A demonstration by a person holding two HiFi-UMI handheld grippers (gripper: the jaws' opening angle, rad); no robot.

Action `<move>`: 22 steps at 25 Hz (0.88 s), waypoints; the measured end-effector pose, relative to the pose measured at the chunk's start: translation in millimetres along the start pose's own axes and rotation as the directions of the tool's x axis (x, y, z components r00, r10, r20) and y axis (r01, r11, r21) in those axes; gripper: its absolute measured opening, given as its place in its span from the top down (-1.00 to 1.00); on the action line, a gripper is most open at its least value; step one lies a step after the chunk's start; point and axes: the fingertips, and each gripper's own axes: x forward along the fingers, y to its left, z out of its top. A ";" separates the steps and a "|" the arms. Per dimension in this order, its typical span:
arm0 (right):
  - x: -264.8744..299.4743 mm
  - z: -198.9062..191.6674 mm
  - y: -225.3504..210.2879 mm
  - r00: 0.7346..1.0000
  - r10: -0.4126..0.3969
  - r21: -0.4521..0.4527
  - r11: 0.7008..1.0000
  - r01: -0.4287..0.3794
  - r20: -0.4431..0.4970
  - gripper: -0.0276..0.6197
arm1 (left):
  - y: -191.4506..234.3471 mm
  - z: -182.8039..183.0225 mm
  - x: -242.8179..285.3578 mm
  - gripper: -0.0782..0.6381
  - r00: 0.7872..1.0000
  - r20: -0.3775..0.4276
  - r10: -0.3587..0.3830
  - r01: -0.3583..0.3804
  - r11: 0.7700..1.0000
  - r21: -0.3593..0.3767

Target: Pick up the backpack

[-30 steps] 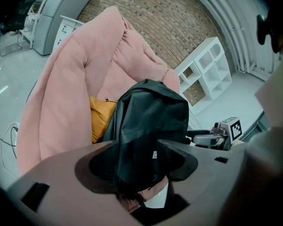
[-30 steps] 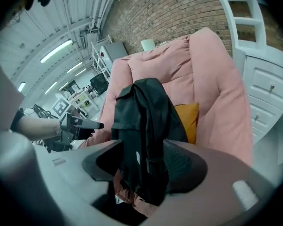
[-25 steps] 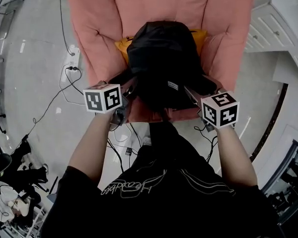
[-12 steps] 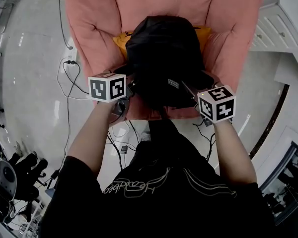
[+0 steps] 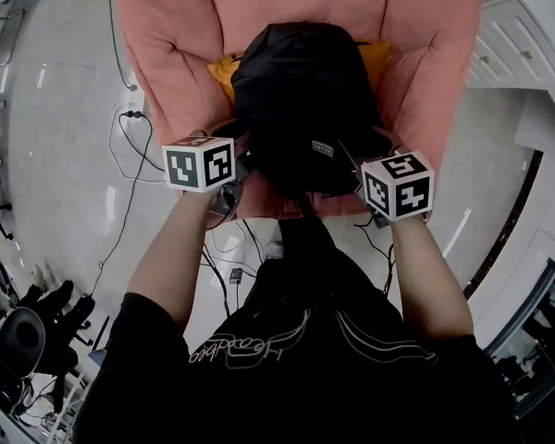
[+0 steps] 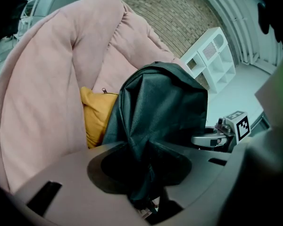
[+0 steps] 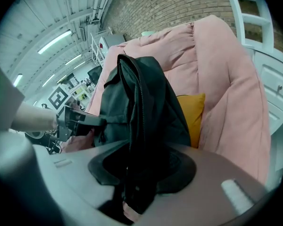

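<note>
A black backpack point(image 5: 301, 100) stands upright on the seat of a pink armchair point(image 5: 166, 44), with a yellow cushion point(image 5: 224, 70) behind it. My left gripper point(image 5: 239, 181) is at its lower left side and my right gripper point(image 5: 361, 178) at its lower right. In the left gripper view the jaws of the left gripper point(image 6: 144, 201) are closing, with a bunched fold of backpack point(image 6: 160, 107) fabric pinched between them. In the right gripper view the right gripper point(image 7: 132, 201) is likewise closing, on a fold of the backpack point(image 7: 137, 107) by its zip.
Cables point(image 5: 129, 155) trail over the pale floor left of and below the chair. A white cabinet point(image 5: 518, 44) stands to the right and a white shelf unit point(image 6: 210, 60) beyond it. The armchair's arms flank the backpack closely.
Both grippers have edged in against the backpack's lower sides. The backpack still rests on the seat.
</note>
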 end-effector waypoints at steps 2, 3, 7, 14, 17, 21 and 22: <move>0.3 -0.7 0.8 1.000 0.002 -0.005 1.000 -0.002 0.000 0.50 | -1.6 -1.0 -1.4 0.46 1.000 0.003 0.003 -0.003 1.000 0.004; 0.4 -1.7 1.3 1.000 0.003 -0.006 1.000 -0.003 -0.001 0.54 | -2.8 -2.3 -2.4 0.48 1.000 0.004 0.003 -0.003 1.000 0.006; -2.1 -4.4 2.6 1.000 0.008 0.003 1.000 -0.008 0.002 0.65 | -10.1 -5.3 -5.3 0.53 1.000 -0.003 0.002 -0.002 1.000 0.017; -11.6 -8.5 10.3 0.999 0.035 0.047 0.998 -0.037 0.031 0.73 | -20.9 -8.7 -14.5 0.59 1.000 -0.006 -0.015 0.015 1.000 0.017; -16.7 -9.0 11.7 0.999 0.031 0.054 0.998 -0.033 0.041 0.74 | -25.7 -10.4 -17.5 0.60 1.000 -0.004 -0.019 0.019 0.999 0.026; -22.7 -11.1 15.5 0.998 0.025 0.058 0.998 -0.028 0.050 0.74 | -30.1 -15.0 -23.3 0.60 1.000 -0.001 -0.024 0.024 0.999 0.026; -24.7 -11.7 16.7 0.998 0.022 0.058 0.998 -0.025 0.054 0.74 | -31.8 -15.9 -25.2 0.60 1.000 0.002 -0.024 0.024 0.999 0.025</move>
